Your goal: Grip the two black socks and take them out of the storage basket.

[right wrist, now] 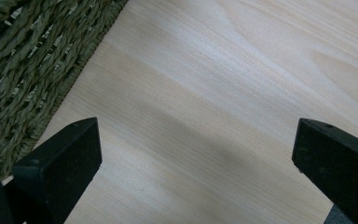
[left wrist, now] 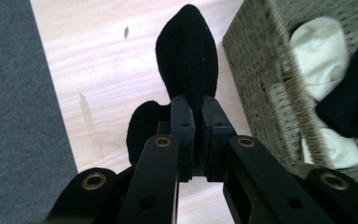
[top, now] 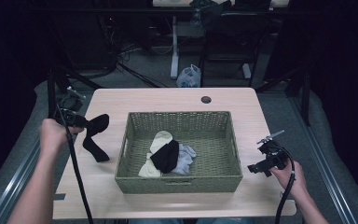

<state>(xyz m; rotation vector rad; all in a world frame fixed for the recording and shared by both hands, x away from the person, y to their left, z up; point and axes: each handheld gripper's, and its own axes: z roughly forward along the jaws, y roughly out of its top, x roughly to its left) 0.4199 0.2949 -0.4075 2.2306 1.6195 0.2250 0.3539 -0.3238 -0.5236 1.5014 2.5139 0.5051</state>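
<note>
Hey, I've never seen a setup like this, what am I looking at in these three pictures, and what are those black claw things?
A person sits at a wooden table, with a two-jaw tool in each hand. The high view looks down from above; the other two come from cameras riding on each tool. The left hand-held gripper is clamped shut on a black sock, dangling over the table beside a woven basket. In the basket lie a cream sock, another black sock and a pale grey sock. The right hand-held gripper is open, holding nothing, over bare table beside the basket.
</note>
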